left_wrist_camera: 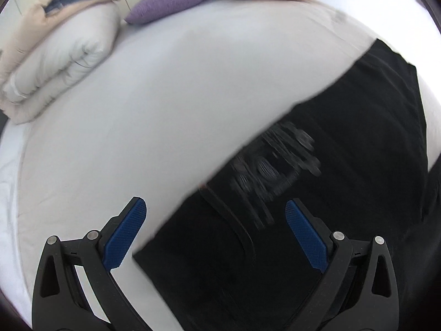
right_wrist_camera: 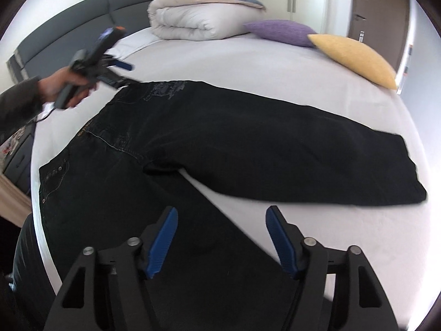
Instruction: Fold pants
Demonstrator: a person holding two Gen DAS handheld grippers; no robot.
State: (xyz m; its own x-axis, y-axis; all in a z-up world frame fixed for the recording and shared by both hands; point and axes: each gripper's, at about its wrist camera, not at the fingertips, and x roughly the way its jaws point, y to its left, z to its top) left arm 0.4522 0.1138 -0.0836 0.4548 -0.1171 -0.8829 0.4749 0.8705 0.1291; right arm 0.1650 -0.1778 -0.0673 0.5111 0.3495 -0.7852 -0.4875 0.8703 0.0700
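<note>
Your black pants [right_wrist_camera: 220, 149] lie spread flat on the bed [right_wrist_camera: 248, 63], legs apart. Your left claw [left_wrist_camera: 215, 231] and right claw [right_wrist_camera: 220, 242] both gape wide, holding nothing.

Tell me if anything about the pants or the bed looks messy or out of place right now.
Nothing stands out. The black pants lie flat and unfolded on the bed, legs spread apart. Both the left gripper and right gripper are open, holding nothing.

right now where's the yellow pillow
The yellow pillow lies at the far right edge of the bed in the right wrist view, touching the purple pillow on its left, beyond the spread black pants.
</note>
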